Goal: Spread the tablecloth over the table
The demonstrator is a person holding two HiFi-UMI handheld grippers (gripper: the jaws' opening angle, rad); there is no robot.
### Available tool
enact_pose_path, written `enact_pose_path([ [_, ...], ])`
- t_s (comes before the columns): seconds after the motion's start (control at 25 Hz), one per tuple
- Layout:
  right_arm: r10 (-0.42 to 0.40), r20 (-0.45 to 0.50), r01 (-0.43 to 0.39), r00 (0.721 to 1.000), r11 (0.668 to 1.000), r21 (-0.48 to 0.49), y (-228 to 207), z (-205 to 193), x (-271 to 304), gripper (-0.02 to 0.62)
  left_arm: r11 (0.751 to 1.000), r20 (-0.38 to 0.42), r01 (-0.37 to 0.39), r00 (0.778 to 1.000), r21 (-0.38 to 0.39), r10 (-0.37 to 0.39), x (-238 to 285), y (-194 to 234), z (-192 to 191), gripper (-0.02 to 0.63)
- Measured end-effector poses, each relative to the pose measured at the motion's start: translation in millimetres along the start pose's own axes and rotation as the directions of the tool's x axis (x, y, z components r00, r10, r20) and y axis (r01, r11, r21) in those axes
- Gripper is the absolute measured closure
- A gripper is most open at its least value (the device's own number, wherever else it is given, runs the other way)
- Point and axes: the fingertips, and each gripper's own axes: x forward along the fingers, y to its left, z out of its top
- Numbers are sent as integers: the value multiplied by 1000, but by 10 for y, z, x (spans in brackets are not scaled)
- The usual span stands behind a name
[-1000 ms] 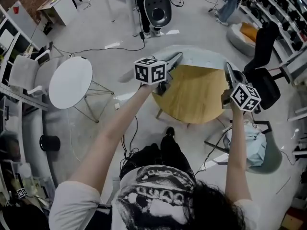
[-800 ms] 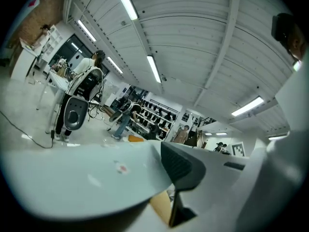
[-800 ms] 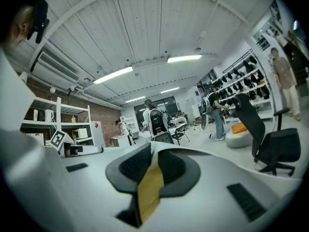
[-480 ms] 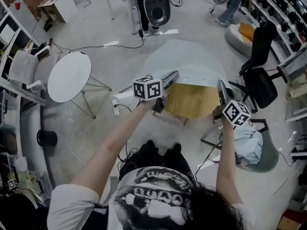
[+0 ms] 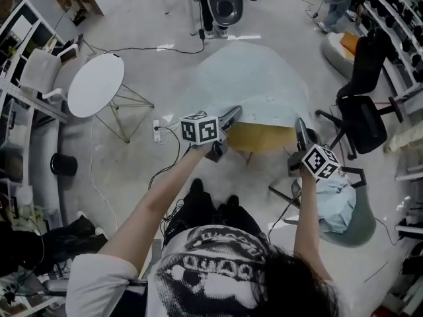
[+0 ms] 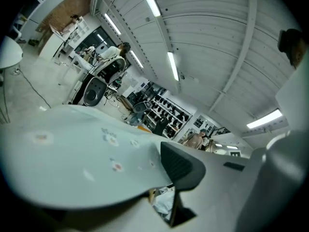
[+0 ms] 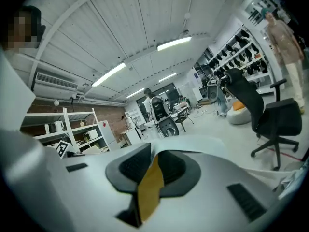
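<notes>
A pale blue tablecloth with small flower prints billows over the round wooden table; only a strip of wood shows at the near edge. My left gripper is shut on the cloth's near left edge, and my right gripper on its near right edge. In the left gripper view the tablecloth spreads away from the left gripper, pinched at the dark pad. In the right gripper view the right gripper has its pads close together, a thin yellow sliver shows between them, and the tablecloth lies just past the tips.
A white round table stands to the left, with a power strip and cables on the floor near it. A black office chair and a pale blue bundle sit close on the right. A black machine stands beyond the table.
Both grippers have pulled the cloth's near edge toward me, so the cloth now covers far more of the wooden top. I have moved back from the table.
</notes>
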Motion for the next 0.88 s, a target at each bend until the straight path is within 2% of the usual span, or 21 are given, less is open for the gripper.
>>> enact_pose_path([
  [0.16, 22, -42, -20, 999, 999, 45, -205, -273, -179, 545, 998, -21, -61, 998, -31, 60, 2, -20, -398, 534],
  [0.36, 29, -106, -19, 994, 995, 96, -365, -682, -340, 546, 989, -87, -148, 985, -15, 147, -66, 54, -855, 532],
  [0.68, 26, -209, 9, 978, 986, 167, -519, -1340, -526, 548, 960, -178, -280, 946, -22, 272, -202, 264, -1500, 532],
  [0.8, 12, -265, 32, 964, 986, 161, -557, -1612, -552, 561, 941, -207, -340, 920, -1, 332, -272, 391, -1715, 548],
  [0.88, 6, -296, 46, 955, 985, 169, -583, -1777, -558, 566, 935, -216, -355, 913, -5, 345, -302, 446, -1821, 550],
])
